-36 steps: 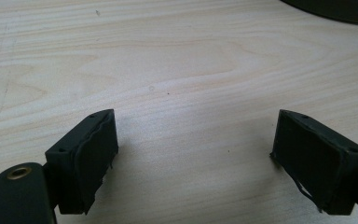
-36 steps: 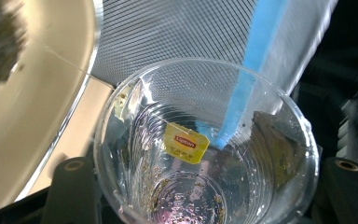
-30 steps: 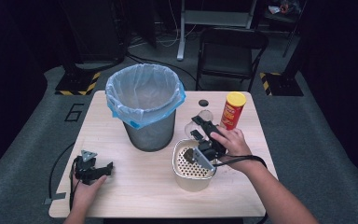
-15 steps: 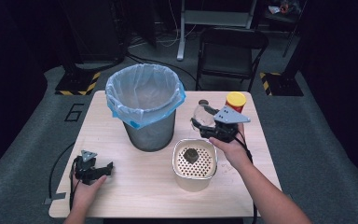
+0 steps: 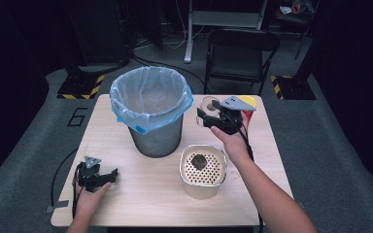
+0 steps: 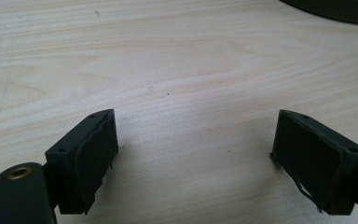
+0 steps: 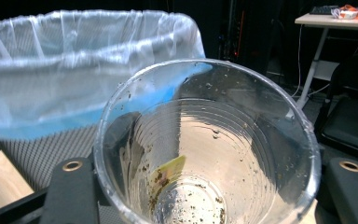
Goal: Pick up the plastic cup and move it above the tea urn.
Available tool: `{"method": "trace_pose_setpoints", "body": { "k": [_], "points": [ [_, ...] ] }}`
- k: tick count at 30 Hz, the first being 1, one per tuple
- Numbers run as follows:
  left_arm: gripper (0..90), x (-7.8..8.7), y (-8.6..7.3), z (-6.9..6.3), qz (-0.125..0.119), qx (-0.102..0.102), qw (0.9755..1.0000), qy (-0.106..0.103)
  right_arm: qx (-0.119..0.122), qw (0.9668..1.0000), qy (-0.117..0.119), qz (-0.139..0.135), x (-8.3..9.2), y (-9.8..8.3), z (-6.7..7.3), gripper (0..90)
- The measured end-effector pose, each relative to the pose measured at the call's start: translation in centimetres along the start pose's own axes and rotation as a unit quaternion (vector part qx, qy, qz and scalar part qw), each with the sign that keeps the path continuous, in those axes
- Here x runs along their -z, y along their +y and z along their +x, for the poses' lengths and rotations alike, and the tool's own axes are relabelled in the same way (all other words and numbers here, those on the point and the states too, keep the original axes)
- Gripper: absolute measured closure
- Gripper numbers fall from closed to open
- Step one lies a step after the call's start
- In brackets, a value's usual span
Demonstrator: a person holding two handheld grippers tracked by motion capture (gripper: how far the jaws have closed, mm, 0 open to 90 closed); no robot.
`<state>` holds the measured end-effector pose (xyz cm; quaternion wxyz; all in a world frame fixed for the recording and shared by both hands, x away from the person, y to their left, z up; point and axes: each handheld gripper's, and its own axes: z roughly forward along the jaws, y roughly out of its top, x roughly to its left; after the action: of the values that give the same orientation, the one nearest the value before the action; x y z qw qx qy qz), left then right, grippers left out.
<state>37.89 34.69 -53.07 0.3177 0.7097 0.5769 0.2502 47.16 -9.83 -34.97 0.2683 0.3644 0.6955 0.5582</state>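
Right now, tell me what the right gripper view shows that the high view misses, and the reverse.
Right gripper view alone: specks of residue and a yellowish scrap inside the clear plastic cup.

High view alone: the strainer tub with a dark lump in it, the left gripper resting open on the table, and a folding chair.

Both: the cup held in the right gripper, beside the lined trash bin.

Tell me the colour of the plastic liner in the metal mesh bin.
Translucent white plastic liner with a light blue edge; the right gripper view shows it best.
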Motion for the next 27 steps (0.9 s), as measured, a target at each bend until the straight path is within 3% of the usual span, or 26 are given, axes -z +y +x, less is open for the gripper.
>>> {"method": "trace_pose_setpoints", "body": {
  "k": [3, 11, 16, 27],
  "points": [
    [13.6, 0.0, 0.0, 0.0, 0.000, 0.000, 1.0000, 0.000, 0.011, 0.9999, -0.004, -0.002, 0.0, 0.6, 0.0, 32.5],
    [13.6, 0.0, 0.0, 0.0, 0.000, 0.000, 1.0000, 0.000, 0.000, 1.0000, 0.006, 0.004, 0.6, 0.8, -0.2, 32.5],
    [13.6, 0.0, 0.0, 0.0, 0.000, 0.000, 1.0000, 0.000, 0.007, 0.9998, 0.015, 0.006, 1.2, 1.2, -0.2, 32.5],
    [13.6, 0.0, 0.0, 0.0, 0.000, 0.000, 1.0000, 0.000, 0.030, 0.9995, 0.009, 0.003, 1.8, 3.6, 0.0, 32.5]
  ]
}}
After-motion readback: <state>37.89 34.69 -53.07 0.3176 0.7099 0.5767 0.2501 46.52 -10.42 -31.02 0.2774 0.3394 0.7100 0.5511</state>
